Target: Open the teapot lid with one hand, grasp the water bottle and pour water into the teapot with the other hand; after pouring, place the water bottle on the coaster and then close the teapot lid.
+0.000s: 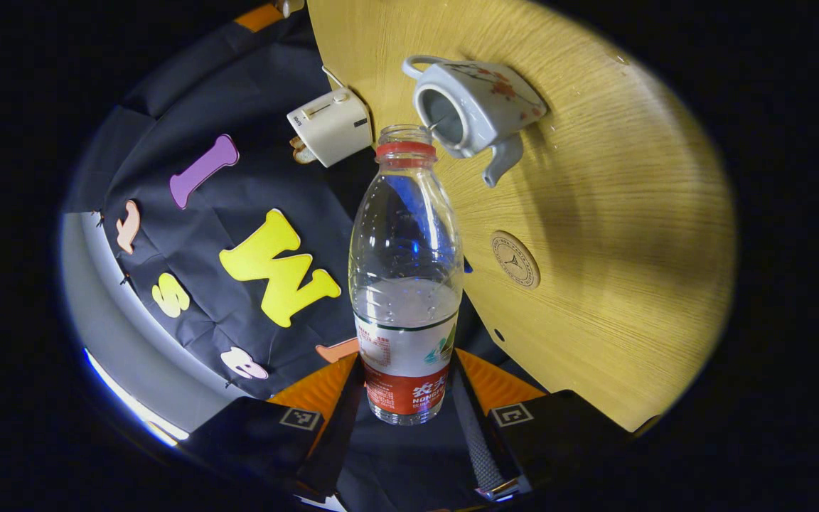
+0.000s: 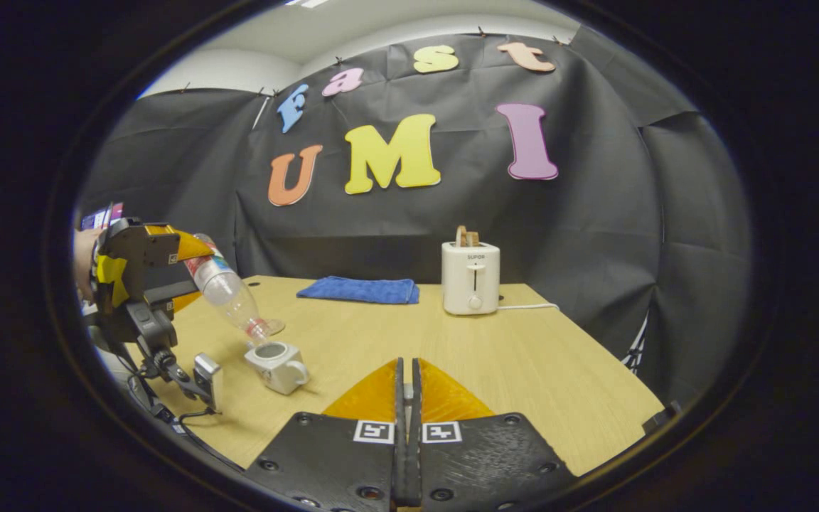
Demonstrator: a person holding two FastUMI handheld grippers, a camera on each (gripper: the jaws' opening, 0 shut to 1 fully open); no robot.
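Left gripper view: left gripper (image 1: 404,419) clamps the water bottle (image 1: 405,284) low on its label, both fingers pressing.
Bottle mouth: uncapped, tipped just over the open teapot (image 1: 472,107).
Teapot: on the wooden table (image 1: 630,213), lid off, near the round coaster (image 1: 515,259).
Toaster (image 2: 470,277): well behind the teapot.
Right gripper (image 2: 407,398): fingers closed together, whether anything is pinched between them, I cannot tell.

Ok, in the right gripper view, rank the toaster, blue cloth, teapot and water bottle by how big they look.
1. Toaster and blue cloth: too alike to split.
2. Water bottle, part-hidden by the left gripper.
3. Teapot, smallest.
Nearness differs, so true sizes stay unsure.
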